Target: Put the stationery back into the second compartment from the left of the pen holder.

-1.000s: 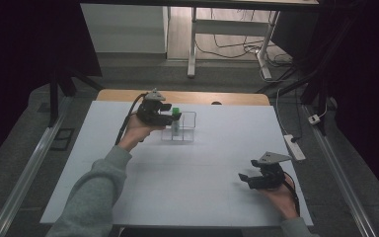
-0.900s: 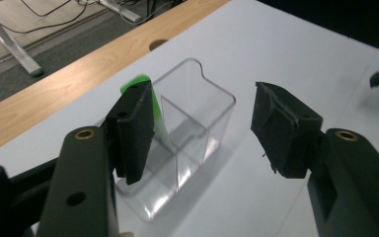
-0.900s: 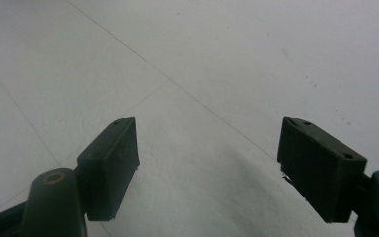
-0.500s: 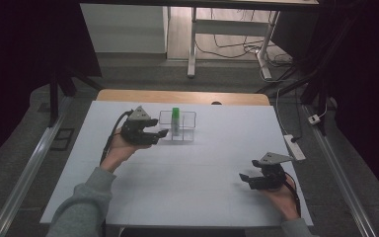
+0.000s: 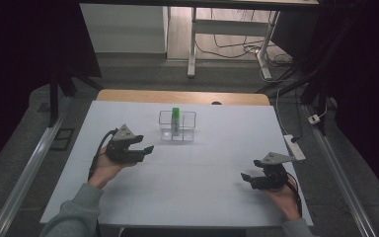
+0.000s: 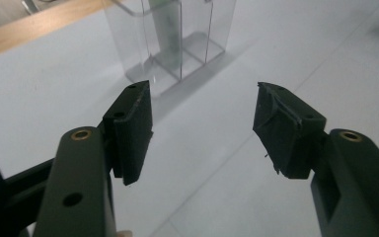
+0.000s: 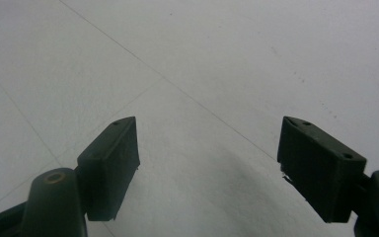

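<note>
A clear plastic rack [image 5: 186, 129] stands at the back middle of the white table [image 5: 197, 177], with a green-capped tube [image 5: 175, 120] upright in its left part. My left gripper [image 5: 147, 150] hovers to the front left of the rack, jaws open and empty, pointing right. In the left gripper view the rack [image 6: 197, 29] stands just beyond my left gripper [image 6: 202, 123], with the tube [image 6: 167, 27] inside it. My right gripper [image 5: 244, 178] rests low near the table's front right, open with nothing between its jaws. Under my right gripper [image 7: 207, 143] lies bare table.
A wooden strip [image 5: 128, 96] edges the table's far side. A white power strip [image 5: 294, 146] lies at the right edge. Metal rails run along both sides on the floor, and a desk frame with cables stands behind.
My left gripper has drawn back from the rack toward the front left and sunk lower. The tube stays in the rack. The right gripper has not moved.
</note>
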`<state>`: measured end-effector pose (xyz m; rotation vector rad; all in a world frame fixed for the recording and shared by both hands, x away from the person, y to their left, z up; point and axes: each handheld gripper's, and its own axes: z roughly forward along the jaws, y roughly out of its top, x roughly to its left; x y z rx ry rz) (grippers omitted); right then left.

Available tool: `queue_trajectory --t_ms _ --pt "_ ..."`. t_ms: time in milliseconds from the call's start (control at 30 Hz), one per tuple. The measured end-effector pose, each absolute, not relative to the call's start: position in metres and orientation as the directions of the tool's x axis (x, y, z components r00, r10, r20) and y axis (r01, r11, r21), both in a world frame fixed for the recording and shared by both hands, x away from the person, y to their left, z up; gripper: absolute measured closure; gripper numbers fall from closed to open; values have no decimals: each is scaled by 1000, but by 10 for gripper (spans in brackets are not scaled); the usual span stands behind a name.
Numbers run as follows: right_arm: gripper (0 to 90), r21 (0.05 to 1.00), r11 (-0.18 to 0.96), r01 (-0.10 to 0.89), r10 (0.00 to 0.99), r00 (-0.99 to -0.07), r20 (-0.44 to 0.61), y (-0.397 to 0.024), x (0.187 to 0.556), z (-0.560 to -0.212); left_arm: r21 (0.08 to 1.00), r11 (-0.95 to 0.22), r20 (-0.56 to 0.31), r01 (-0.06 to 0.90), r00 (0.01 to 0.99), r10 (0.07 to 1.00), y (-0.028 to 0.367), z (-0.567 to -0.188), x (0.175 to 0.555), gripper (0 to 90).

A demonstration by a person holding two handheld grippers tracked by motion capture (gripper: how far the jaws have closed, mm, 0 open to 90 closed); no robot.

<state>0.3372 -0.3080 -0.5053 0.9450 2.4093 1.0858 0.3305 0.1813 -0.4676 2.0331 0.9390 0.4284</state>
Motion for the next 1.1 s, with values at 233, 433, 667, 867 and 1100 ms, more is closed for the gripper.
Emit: queue_trajectory --t_ms 233,433,667,867,1100 --pt "236 759 480 440 698 -716 -26 -312 338 -506 796 -370 -43 479 655 754 193 -479 308 384" --pt "235 759 480 440 699 -715 -27 -312 337 -506 793 -363 -56 490 651 757 200 -489 297 369" --pt "236 764 469 443 705 -708 -23 -316 337 -506 781 -354 -74 514 639 766 209 -504 287 361" --pt "236 765 471 439 703 -710 -25 -315 336 -506 778 -350 -70 522 626 777 215 -508 283 353" --pt "238 773 467 430 702 -711 -29 -316 334 -504 774 -357 -62 523 623 779 215 -510 282 346"
